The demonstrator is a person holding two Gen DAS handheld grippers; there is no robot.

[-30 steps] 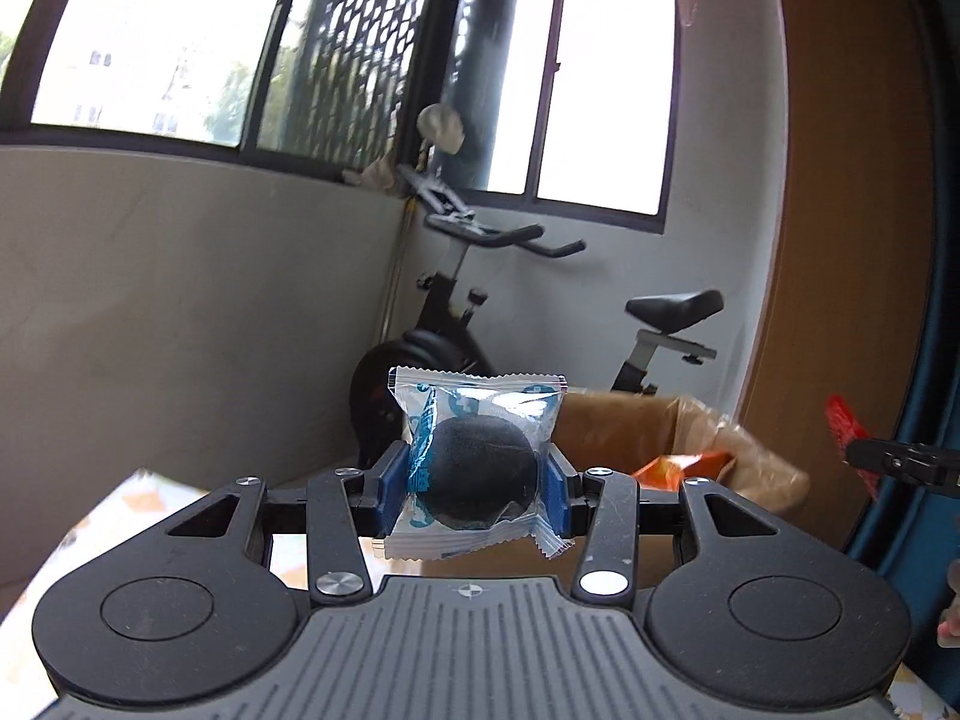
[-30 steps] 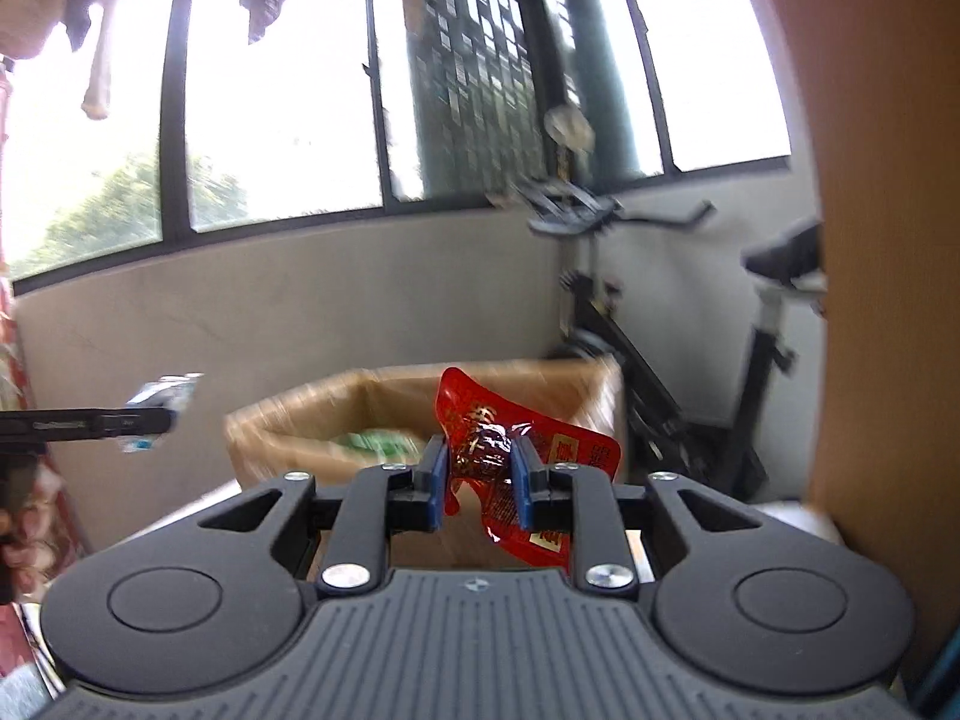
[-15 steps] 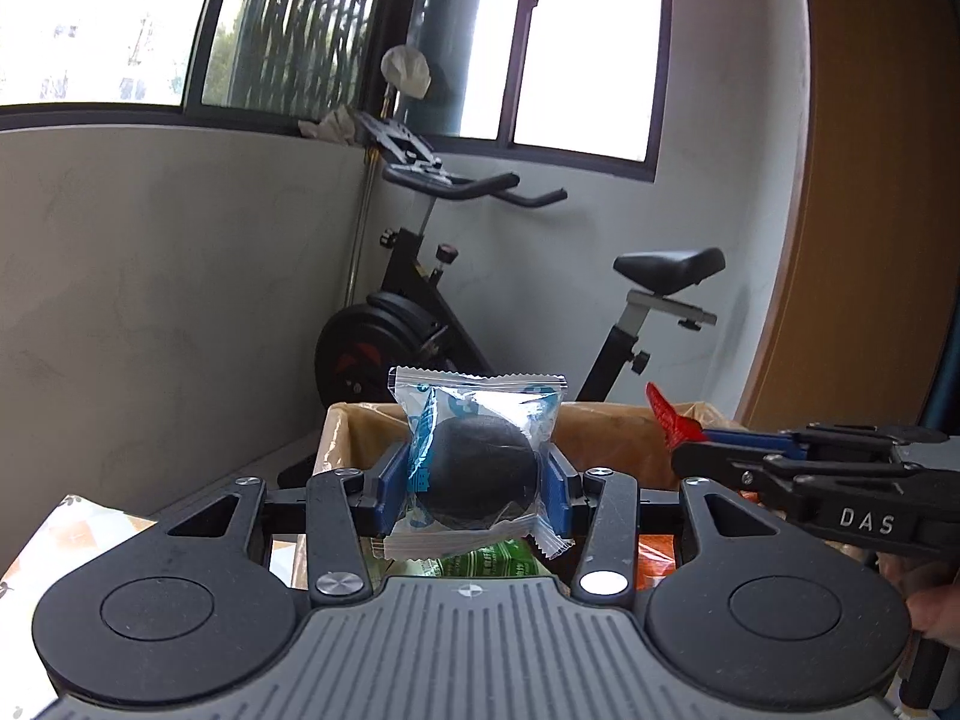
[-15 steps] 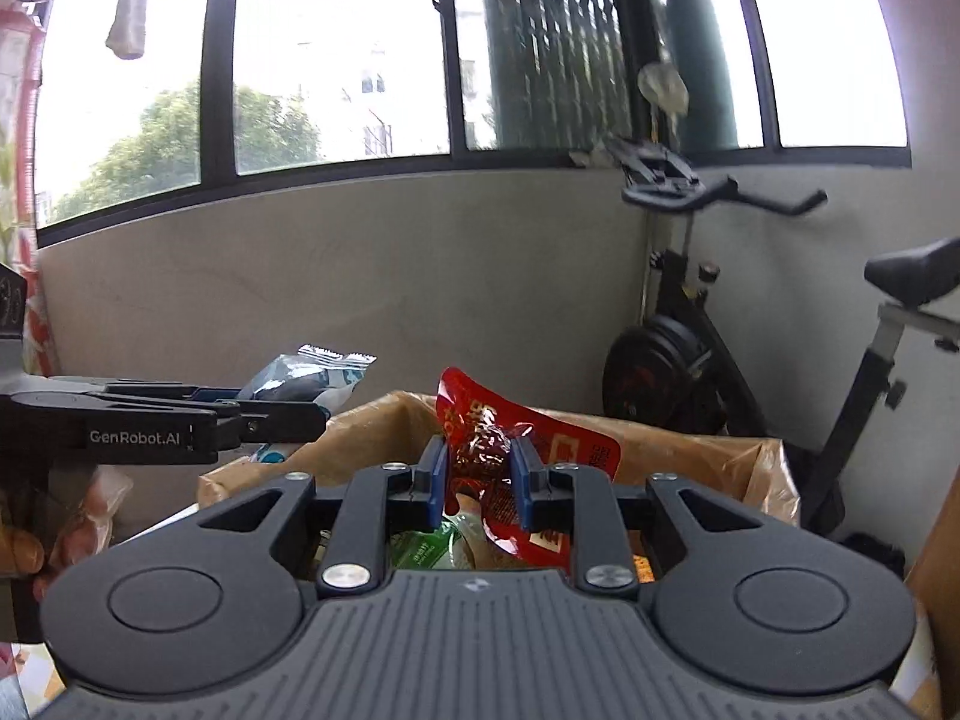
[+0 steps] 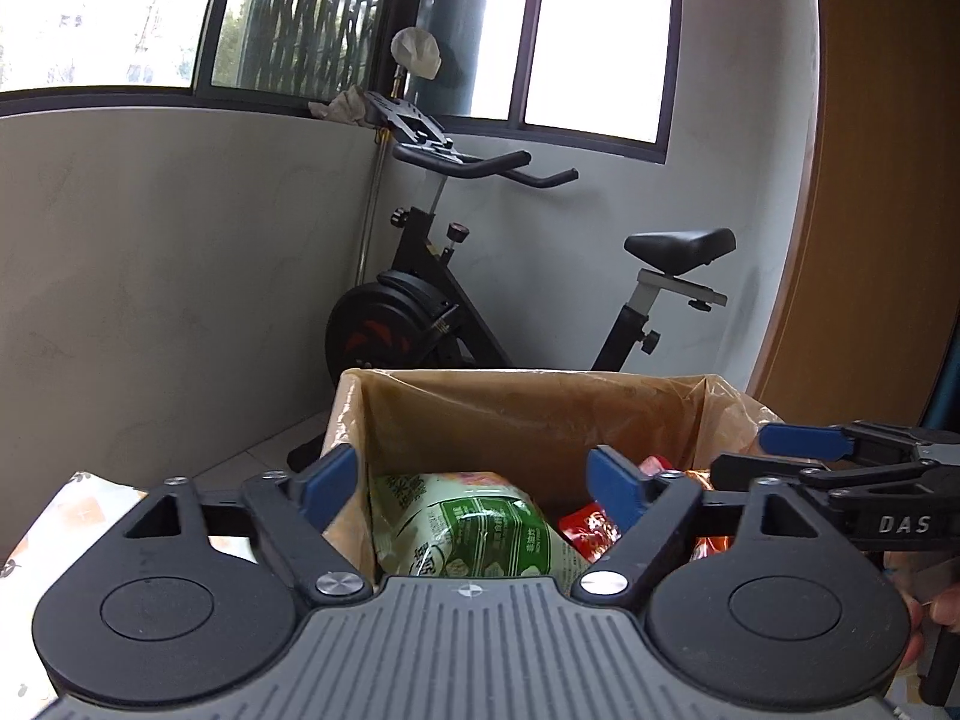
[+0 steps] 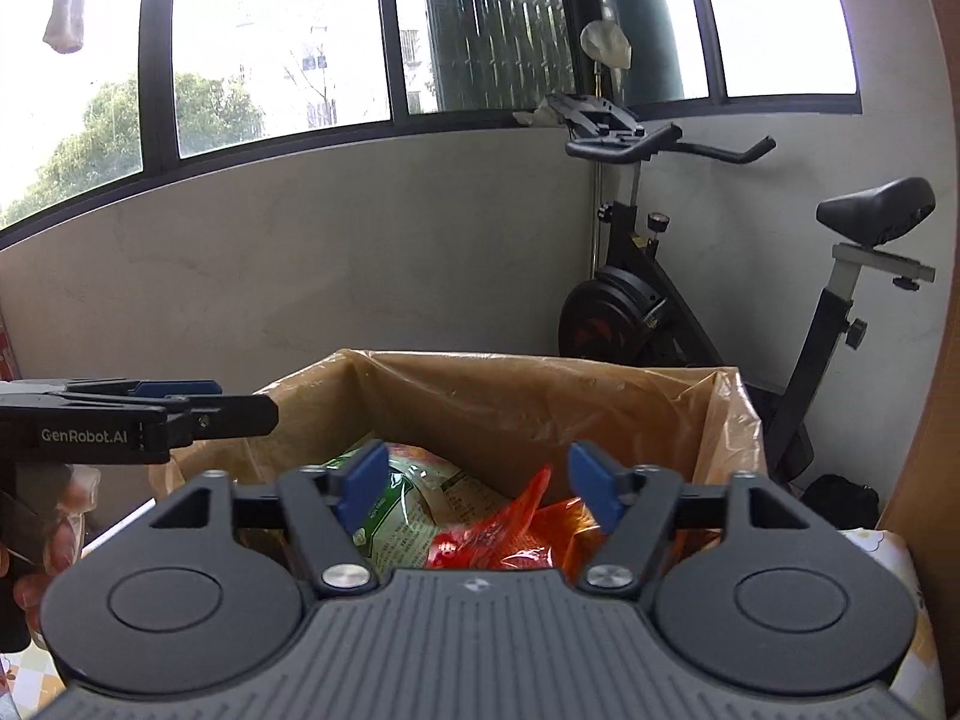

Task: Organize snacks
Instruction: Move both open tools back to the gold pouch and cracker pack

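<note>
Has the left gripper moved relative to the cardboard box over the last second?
Yes. The left gripper has closed in on the cardboard box, now over its opening; its jaws have just opened, nothing between them.

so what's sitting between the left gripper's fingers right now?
Nothing is held. In the left wrist view the left gripper is open above the box; only the green snack bag inside shows in the gap.

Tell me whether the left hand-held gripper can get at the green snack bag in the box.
Probably yes: the left hand-held gripper is open and empty above the box, and the green snack bag lies uncovered on top.
</note>
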